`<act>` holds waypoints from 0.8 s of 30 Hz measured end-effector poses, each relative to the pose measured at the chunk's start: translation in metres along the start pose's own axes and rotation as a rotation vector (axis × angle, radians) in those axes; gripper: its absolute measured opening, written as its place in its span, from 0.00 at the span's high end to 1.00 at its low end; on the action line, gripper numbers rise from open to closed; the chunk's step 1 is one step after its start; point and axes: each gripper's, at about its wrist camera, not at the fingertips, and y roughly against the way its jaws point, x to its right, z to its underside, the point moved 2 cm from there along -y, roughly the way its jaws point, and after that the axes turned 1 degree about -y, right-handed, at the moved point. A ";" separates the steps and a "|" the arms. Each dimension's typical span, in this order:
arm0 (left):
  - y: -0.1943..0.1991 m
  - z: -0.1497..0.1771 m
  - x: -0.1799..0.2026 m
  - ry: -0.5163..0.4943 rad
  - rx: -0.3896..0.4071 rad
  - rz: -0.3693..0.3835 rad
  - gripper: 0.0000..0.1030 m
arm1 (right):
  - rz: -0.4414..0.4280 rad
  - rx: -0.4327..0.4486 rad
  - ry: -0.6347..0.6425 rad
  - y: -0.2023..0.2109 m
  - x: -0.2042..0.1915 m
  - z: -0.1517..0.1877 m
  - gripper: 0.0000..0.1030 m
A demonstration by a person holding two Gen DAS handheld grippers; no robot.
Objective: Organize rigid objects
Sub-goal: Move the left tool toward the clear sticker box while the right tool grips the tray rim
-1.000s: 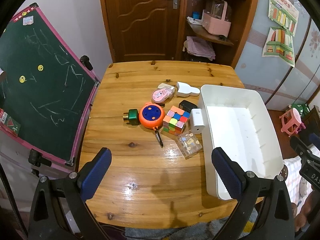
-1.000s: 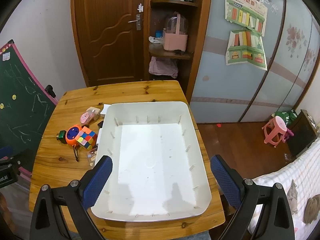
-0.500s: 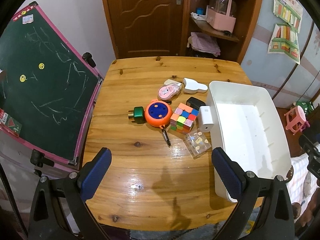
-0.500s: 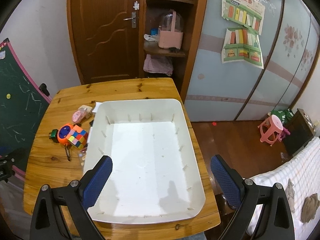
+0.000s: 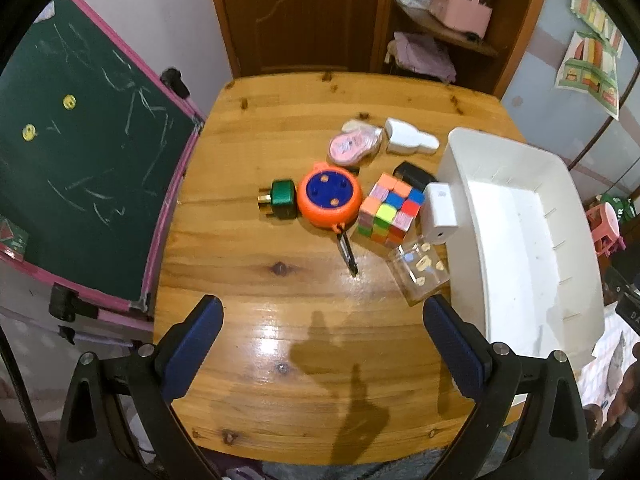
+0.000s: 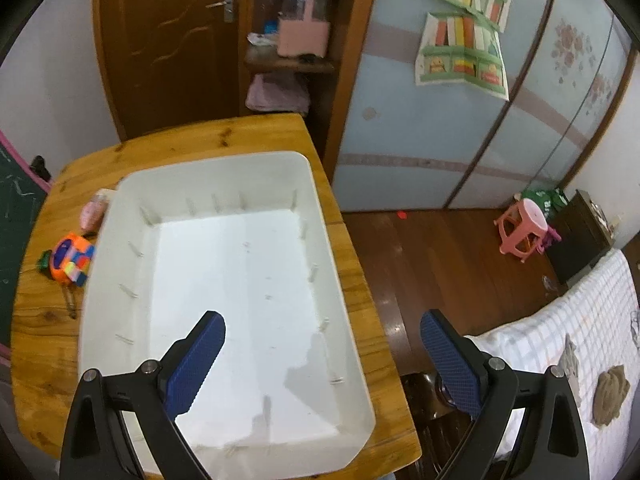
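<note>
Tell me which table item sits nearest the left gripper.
The clear box, just ahead of the left gripper's right finger, beside the bin. The cube and orange disc lie farther off.

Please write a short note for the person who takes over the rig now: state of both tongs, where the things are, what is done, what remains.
Left tongs: open, empty, above bare table short of the pile.
Right tongs: open, empty, over the near right edge of the bin.
Pile left of the bin: green plug, orange reel, cube, white charger, clear box, pink case, white piece, black item.
Done: nothing; the bin holds nothing.
Left: move every item into the bin.
</note>
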 end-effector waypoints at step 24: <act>-0.082 0.002 0.057 -0.222 -0.108 0.123 0.03 | -0.124 -0.256 -0.086 -0.088 0.034 0.031 0.84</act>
